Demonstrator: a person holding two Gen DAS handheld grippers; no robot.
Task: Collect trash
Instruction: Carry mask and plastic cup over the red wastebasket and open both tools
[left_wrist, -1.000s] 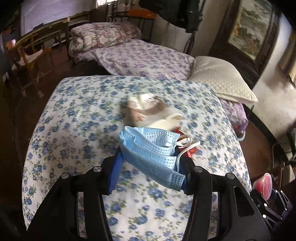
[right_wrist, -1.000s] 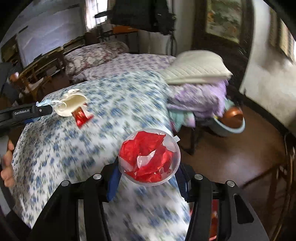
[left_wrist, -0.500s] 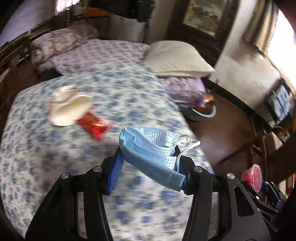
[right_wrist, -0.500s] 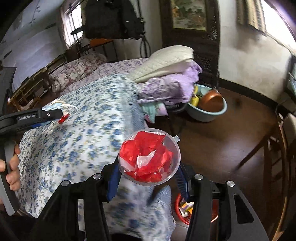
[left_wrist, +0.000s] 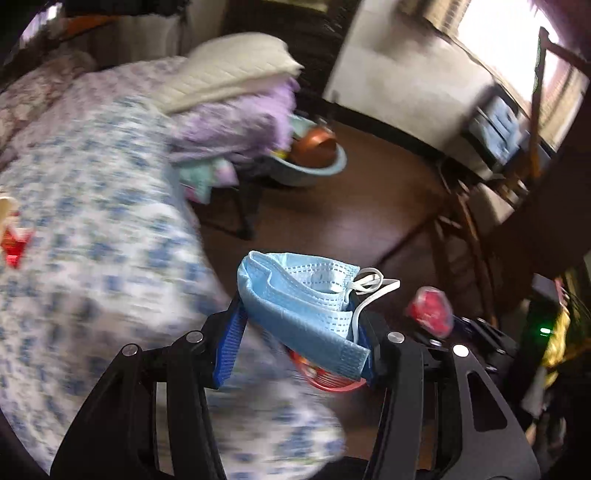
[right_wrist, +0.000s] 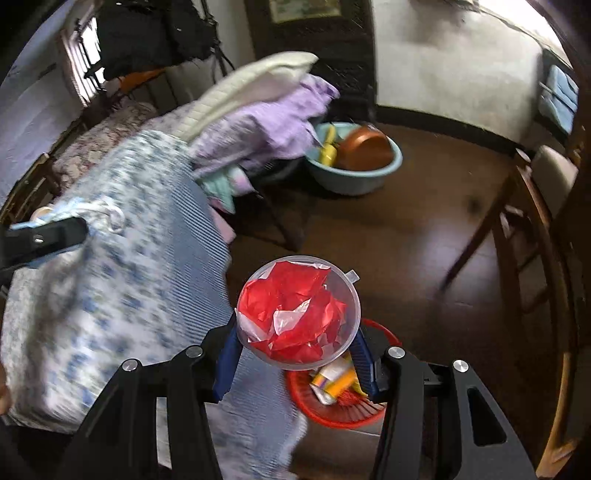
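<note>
My left gripper (left_wrist: 301, 328) is shut on a folded blue face mask (left_wrist: 299, 299) with white ear loops, held past the bed's corner over the floor. My right gripper (right_wrist: 295, 347) is shut on a clear plastic cup (right_wrist: 299, 314) stuffed with red and clear plastic wrap. Below it on the floor stands a red trash basket (right_wrist: 343, 406) holding yellow wrappers; its rim also shows under the mask in the left wrist view (left_wrist: 332, 382). A red wrapper (left_wrist: 14, 251) and a white item (left_wrist: 5, 206) lie on the bed at the far left.
A bed with a blue floral cover (right_wrist: 110, 280) fills the left. A white pillow on purple bedding (right_wrist: 266, 110) lies behind it. A blue basin (right_wrist: 354, 166) with a brown bowl sits on the dark floor. A wooden chair (right_wrist: 524, 221) stands at the right.
Both grippers have swung right, away from the bed top toward the floor. The red basket has come into view below the cup and the mask. Both holds are unchanged.
</note>
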